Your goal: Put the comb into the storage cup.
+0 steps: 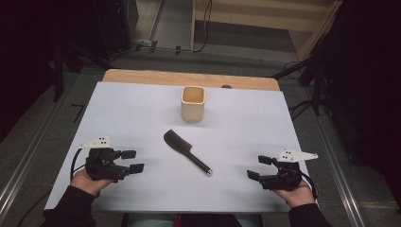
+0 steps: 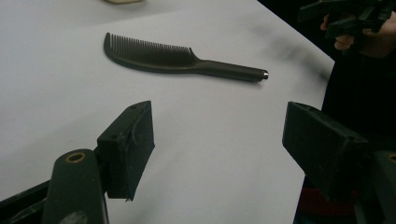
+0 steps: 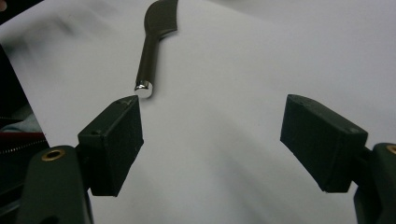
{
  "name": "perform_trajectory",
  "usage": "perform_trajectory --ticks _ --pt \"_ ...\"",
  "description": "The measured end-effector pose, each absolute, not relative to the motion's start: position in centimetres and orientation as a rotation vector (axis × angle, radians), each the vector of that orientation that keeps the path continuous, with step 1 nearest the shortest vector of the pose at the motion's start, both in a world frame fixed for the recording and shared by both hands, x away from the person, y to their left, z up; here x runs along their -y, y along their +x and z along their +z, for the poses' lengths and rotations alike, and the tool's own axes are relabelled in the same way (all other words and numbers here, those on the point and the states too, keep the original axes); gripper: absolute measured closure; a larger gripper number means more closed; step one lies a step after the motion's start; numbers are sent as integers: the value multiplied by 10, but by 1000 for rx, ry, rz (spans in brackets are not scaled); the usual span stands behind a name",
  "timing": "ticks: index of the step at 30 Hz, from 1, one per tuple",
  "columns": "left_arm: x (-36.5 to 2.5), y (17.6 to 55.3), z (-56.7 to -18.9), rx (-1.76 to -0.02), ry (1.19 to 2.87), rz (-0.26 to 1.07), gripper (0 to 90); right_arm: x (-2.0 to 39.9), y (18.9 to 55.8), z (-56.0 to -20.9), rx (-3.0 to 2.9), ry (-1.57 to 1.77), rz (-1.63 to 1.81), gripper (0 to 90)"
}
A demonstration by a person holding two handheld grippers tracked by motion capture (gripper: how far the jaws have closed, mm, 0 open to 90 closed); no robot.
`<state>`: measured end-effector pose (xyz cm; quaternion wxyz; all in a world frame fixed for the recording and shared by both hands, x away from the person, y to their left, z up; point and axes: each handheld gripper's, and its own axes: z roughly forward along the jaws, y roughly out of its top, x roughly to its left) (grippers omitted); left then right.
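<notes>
At the table's near corners — left gripper (image 1: 133, 161) and right gripper (image 1: 259, 167), jaws agape (nothing between), aimed inward toward the comb (image 1: 186, 151).

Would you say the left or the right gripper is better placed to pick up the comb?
Probably right: the right gripper is open, near the comb's handle end. The open left gripper faces its toothed head.

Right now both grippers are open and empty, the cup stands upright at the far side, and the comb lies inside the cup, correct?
Not quite. The comb lies flat on the table, nearer than the cup, as the high view shows. The left gripper and right gripper are open and empty.
</notes>
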<state>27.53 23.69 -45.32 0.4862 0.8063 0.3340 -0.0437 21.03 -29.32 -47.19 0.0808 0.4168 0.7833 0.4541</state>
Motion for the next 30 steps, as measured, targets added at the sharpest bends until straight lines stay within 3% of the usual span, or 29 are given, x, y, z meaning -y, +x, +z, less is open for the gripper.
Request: perform_trajectory --ticks 30 --pt "-234 278 -455 -837 1989 -110 256 290 213 -472 -2378 1243 1355 191"
